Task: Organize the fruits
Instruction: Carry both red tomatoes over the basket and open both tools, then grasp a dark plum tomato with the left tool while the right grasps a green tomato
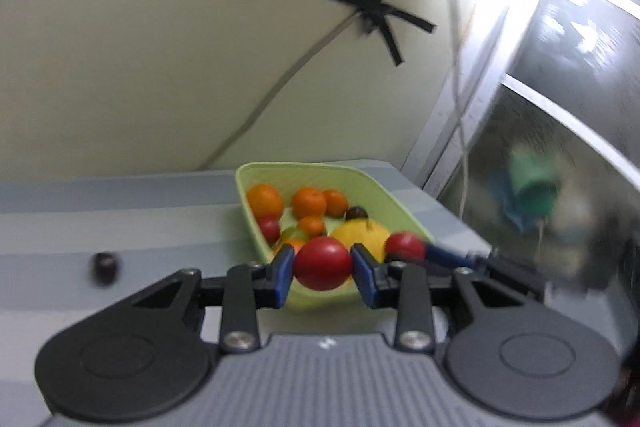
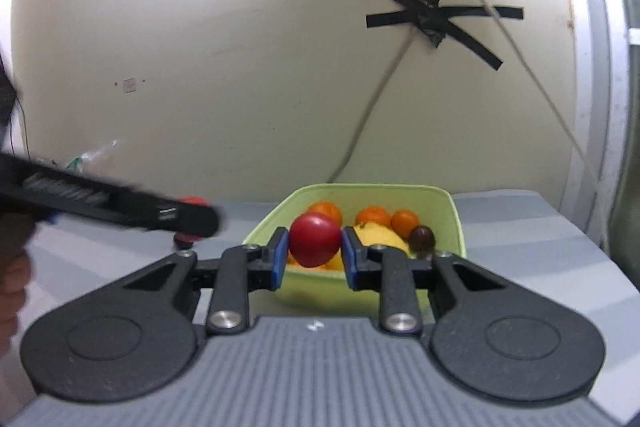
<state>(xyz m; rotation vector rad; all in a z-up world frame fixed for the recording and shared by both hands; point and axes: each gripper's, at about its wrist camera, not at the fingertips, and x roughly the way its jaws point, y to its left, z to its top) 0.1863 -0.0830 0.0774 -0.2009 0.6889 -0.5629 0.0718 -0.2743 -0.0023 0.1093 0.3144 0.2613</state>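
Both grippers, left gripper (image 1: 323,269) and right gripper (image 2: 314,247), clench smooth red tomatoes (image 1: 323,263) at mid-frame; likely soft, slippery, bruisable, so grip gently across the widest part.

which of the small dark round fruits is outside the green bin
The dark fruit lying alone on the grey striped tabletop, left of the green bin in the left wrist view. The other dark fruit sits inside the bin beside the yellow fruit.

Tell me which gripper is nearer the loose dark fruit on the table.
Left. The left gripper is just right of the dark fruit; the right gripper is farther right, past the basket.
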